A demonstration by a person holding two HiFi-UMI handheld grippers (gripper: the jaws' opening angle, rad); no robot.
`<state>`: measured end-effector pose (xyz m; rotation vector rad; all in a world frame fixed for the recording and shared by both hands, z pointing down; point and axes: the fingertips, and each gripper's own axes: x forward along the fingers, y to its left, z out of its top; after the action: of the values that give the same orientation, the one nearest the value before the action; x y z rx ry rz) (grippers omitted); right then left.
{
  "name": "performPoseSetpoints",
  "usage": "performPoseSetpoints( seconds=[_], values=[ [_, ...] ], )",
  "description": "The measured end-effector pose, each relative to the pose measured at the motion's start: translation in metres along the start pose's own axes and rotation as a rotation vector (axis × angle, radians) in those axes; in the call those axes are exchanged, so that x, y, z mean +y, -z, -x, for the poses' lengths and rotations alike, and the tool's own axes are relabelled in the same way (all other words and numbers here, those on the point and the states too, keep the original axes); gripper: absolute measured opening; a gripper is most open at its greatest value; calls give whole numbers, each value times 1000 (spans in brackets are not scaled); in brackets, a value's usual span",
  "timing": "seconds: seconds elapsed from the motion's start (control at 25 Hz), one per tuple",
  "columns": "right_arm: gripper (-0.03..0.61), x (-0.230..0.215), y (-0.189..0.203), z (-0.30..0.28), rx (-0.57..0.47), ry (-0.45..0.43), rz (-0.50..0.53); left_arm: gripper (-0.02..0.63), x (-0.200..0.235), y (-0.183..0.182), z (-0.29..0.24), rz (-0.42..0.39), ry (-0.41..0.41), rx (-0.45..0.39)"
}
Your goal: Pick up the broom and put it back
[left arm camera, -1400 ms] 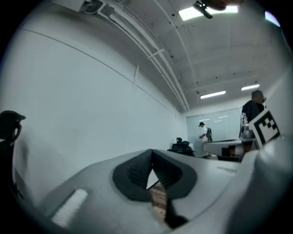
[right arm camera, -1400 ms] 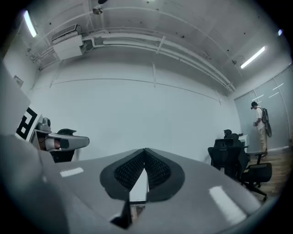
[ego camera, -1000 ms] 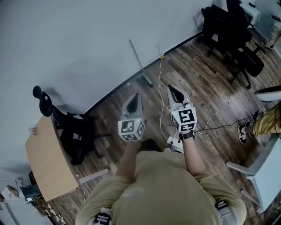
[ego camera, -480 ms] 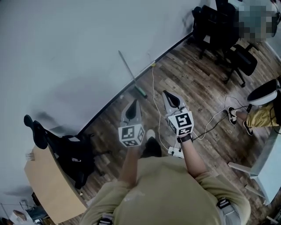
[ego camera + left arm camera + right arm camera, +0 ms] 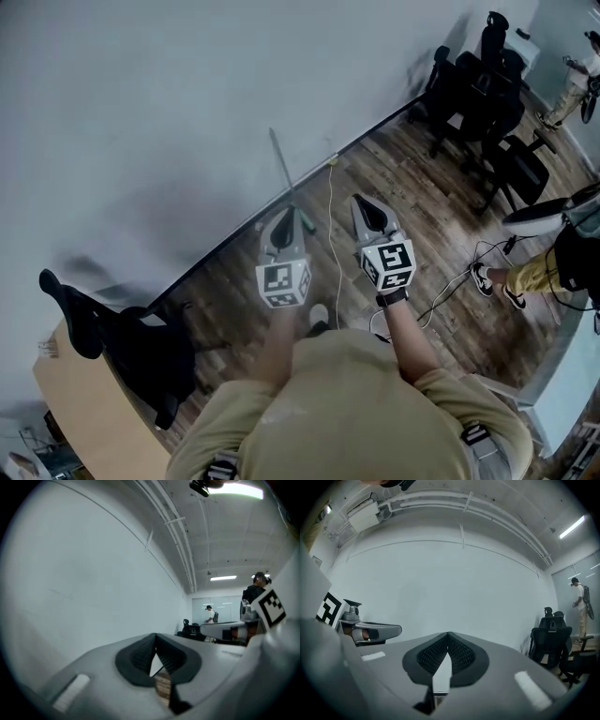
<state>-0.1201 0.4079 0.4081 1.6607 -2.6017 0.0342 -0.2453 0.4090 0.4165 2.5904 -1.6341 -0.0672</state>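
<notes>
Broom (image 5: 281, 167) leaning against wall (image 5: 141, 112), upper centre of frame, just beyond left gripper (image 5: 288, 217). Left gripper jaws closed, empty. Right gripper (image 5: 364, 204), centre frame: jaws closed, empty.

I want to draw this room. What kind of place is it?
Probably an office: black swivel chairs stand along the wall, a wooden desk is nearby, and a cable trails over the plank floor.
</notes>
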Motion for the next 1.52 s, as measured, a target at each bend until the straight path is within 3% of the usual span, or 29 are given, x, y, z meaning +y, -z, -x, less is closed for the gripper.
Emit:
performPoseSetpoints(
  seconds=[0.24, 0.52, 0.68, 0.92, 1.08, 1.2, 1.36, 1.52],
  values=[
    [5, 11, 24, -57, 51, -23, -12, 2, 64, 13, -36, 1, -44, 22],
    [5, -10, 41, -124, 87, -103, -37, 2, 89, 39, -86, 24, -82, 80],
    [5, -26, 58, -190, 99, -165, -65, 2, 122, 44, -128, 17, -151, 82],
    [5, -63, 57, -300, 148, -283, 16, 2, 172, 40, -214, 11, -275, 87],
    [5, -111, 54, -357, 139, -255, -8, 0, 177, 55, -270, 83, -296, 118],
    [5, -129, 61, -394, 154, -278, -28, 0, 181, 67, -299, 94, -299, 155],
    [5, -140, 108, -430, 247, -310, -69, 0, 201, 94, -310, 80, -355, 214],
    [5, -156, 182, -448, 394, -284, -105, 0, 225, 127, -314, 151, -392, 229]
  ],
)
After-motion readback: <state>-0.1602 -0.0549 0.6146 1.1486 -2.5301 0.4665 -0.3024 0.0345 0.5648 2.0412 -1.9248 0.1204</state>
